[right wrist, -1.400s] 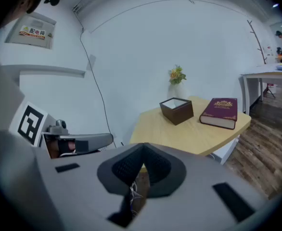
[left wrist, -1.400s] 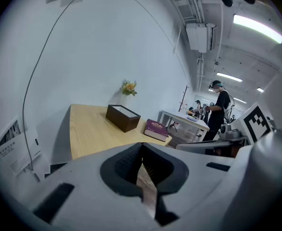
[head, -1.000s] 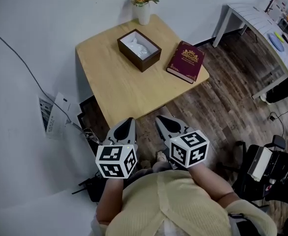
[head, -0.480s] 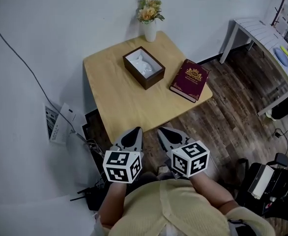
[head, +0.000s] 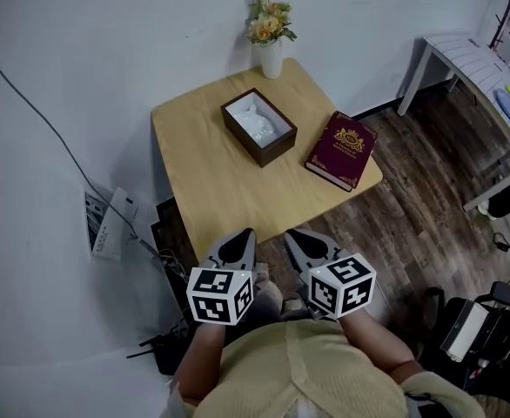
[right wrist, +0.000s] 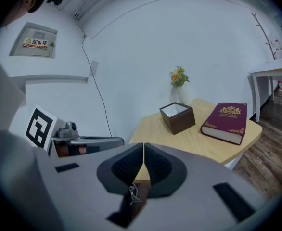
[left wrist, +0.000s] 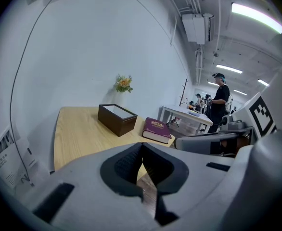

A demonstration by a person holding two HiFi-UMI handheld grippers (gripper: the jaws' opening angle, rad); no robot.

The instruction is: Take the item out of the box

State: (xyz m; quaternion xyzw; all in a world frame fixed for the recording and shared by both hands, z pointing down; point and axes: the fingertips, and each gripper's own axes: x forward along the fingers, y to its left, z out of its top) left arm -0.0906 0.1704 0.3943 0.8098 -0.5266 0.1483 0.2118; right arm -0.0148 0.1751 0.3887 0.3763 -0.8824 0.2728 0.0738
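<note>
My left gripper point(head: 244, 236), right gripper point(head: 295, 237): jaws closed, empty, well short of the dark brown open box point(head: 278, 151). Nothing to grasp yet; white crumpled item point(head: 259, 125) lies inside it.

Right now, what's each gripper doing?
Left gripper: closed, holding nothing.
Right gripper: closed, holding nothing.

wooden bench point(head: 204, 177) at upper centre carries an open brown box point(head: 241, 138), a maroon book point(head: 342, 149) to its right, a flower vase point(head: 271, 58) above.
</note>
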